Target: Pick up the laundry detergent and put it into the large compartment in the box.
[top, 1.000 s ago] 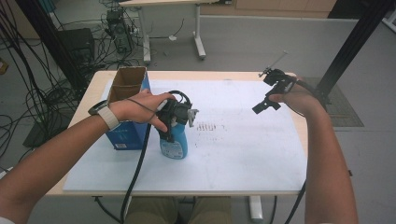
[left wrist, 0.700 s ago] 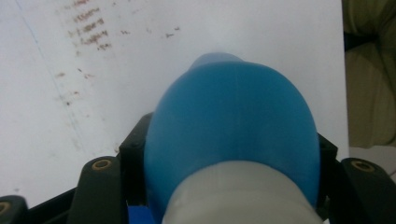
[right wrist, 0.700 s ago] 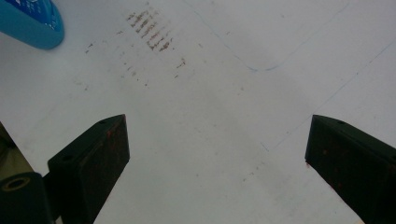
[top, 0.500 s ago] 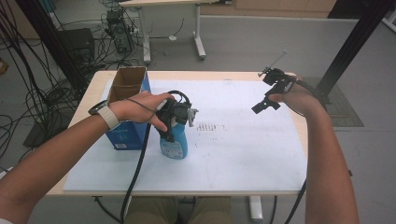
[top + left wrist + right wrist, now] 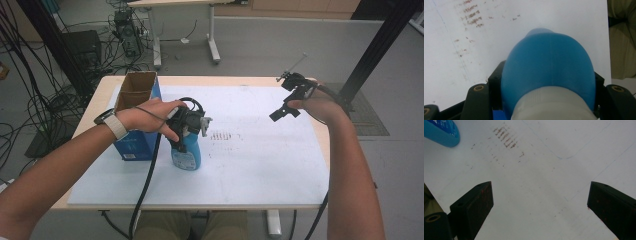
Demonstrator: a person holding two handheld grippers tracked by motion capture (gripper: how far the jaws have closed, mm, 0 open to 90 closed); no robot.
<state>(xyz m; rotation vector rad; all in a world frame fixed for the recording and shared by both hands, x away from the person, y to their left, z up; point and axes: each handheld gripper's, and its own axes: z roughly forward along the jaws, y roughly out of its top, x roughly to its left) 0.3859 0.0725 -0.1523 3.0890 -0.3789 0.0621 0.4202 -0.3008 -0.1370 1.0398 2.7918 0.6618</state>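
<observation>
A blue plastic bottle point(image 5: 187, 154) stands upright on the white sheet at the table's middle left. My left gripper point(image 5: 186, 125) comes down on it from above and is shut on it near its top. In the left gripper view the bottle's blue shoulder point(image 5: 549, 67) and whitish neck sit between the black fingers point(image 5: 495, 82), which press on both sides. My right gripper point(image 5: 285, 97) hangs above the table's far right corner, well away from the bottle. In the right gripper view its jaws point(image 5: 540, 202) stand wide open with nothing between them, and the bottle's base point(image 5: 441, 132) shows at the top left.
An open blue cardboard box point(image 5: 136, 95) stands just left of the bottle, against my left wrist. A white sheet point(image 5: 250, 170) covers the tabletop, with brown smudges point(image 5: 225, 136) right of the bottle. Black cables trail from both grippers over the near edge.
</observation>
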